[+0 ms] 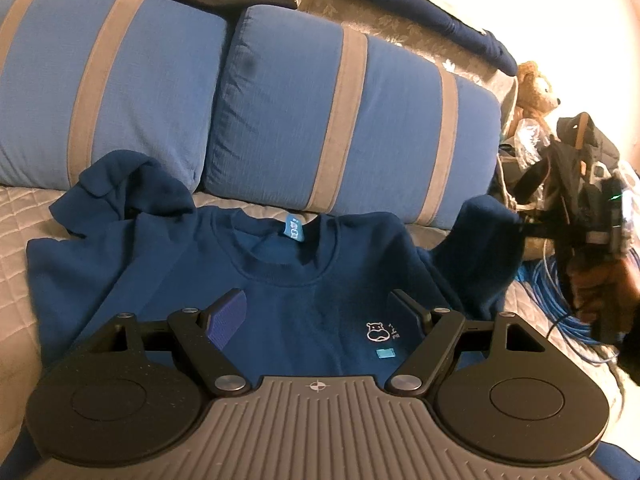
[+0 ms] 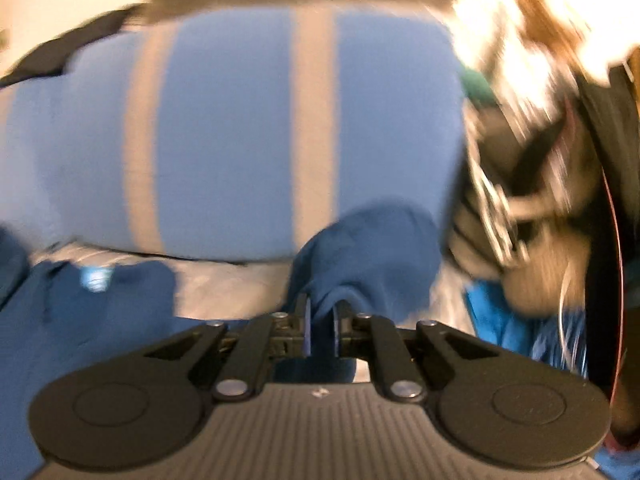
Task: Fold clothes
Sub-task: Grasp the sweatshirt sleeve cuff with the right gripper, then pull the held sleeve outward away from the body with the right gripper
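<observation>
Left tool [image 1: 316, 320] open | sweatshirt [image 1: 288, 308] on quilted bed [image 1: 24, 216] | striped pillows [image 1: 348, 128]

Left gripper [image 1: 318, 314]: jaws spread wide, nothing between the pads, tilted downward. Right gripper [image 2: 320, 330]: jaws nearly together, pinching a fold of sleeve [image 2: 368, 248] that rises ahead of its fingertips; view blurred.

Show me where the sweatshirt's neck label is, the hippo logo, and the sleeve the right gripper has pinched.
neck label [image 1: 292, 229], left wrist view, middle of the light blue tag inside the collar.
hippo logo [image 1: 377, 331], left wrist view, the white outlined head on the chest.
sleeve [image 2: 372, 252], right wrist view, bunched cloth above the right gripper [image 2: 321, 334].
</observation>
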Motion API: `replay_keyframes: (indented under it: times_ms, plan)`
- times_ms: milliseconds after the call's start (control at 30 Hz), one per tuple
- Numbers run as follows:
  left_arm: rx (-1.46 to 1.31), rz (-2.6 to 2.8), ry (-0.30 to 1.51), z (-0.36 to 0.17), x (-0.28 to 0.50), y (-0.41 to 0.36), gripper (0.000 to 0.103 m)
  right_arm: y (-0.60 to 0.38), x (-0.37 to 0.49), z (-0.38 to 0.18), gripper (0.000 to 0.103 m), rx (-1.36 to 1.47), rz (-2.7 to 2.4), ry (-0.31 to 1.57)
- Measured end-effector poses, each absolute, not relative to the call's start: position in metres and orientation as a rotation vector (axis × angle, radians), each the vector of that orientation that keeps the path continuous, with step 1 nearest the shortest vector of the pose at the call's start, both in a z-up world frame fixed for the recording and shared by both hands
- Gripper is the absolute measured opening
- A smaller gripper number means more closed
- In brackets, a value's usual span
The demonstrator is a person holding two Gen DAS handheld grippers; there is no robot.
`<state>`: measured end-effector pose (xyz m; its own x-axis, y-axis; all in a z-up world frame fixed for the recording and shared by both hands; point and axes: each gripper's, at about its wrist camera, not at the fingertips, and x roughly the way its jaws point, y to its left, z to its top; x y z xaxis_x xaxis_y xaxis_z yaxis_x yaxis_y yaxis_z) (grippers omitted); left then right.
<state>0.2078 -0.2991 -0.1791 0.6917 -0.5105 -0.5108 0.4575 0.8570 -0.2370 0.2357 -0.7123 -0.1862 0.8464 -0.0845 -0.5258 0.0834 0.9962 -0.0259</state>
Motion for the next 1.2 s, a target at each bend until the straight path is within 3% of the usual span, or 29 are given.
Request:
replay_keyframes:
  times_ms: [167, 367, 433, 467, 500, 567, 633, 767, 1000, 1067, 1200]
  plan:
    - [-0.085, -0.537, 0.601, -0.18, 0.208, -0.3, 0.078, -0.664, 0.204, -0.169, 0.01, -0.064, 0.084, 0.53]
    - [-0.077, -0.534, 0.604, -0.18, 0.208, -0.301, 0.078, -0.613, 0.17, -0.187, 0.011, -0.12, 0.354, 0.609]
    - [-0.075, -0.533, 0.606, -0.181, 0.208, -0.301, 0.078, -0.599, 0.164, -0.196, 0.02, -0.143, 0.406, 0.66]
    - [-0.074, -0.533, 0.607, -0.18, 0.208, -0.3, 0.078, -0.597, 0.162, -0.2, 0.039, -0.155, 0.41, 0.671]
    - [-0.074, -0.532, 0.608, -0.18, 0.208, -0.3, 0.078, -0.595, 0.16, -0.203, 0.044, -0.167, 0.414, 0.68]
    - [-0.076, -0.533, 0.606, -0.18, 0.208, -0.299, 0.078, -0.599, 0.155, -0.202, 0.067, -0.164, 0.421, 0.684]
    - [-0.081, -0.535, 0.605, -0.179, 0.207, -0.299, 0.078, -0.608, 0.15, -0.197, 0.075, -0.144, 0.422, 0.679]
    - [-0.085, -0.543, 0.603, -0.179, 0.207, -0.3, 0.078, -0.638, 0.142, -0.186, 0.074, -0.054, 0.391, 0.68]
    - [-0.076, -0.54, 0.604, -0.179, 0.205, -0.301, 0.078, -0.726, 0.173, -0.206, 0.069, 0.383, 0.152, 0.696]
    - [-0.077, -0.535, 0.608, -0.18, 0.207, -0.301, 0.078, -0.747, 0.188, -0.221, 0.055, 0.532, 0.098, 0.708]
    - [-0.074, -0.531, 0.612, -0.181, 0.207, -0.302, 0.078, -0.775, 0.214, -0.258, 0.046, 0.794, 0.032, 0.739]
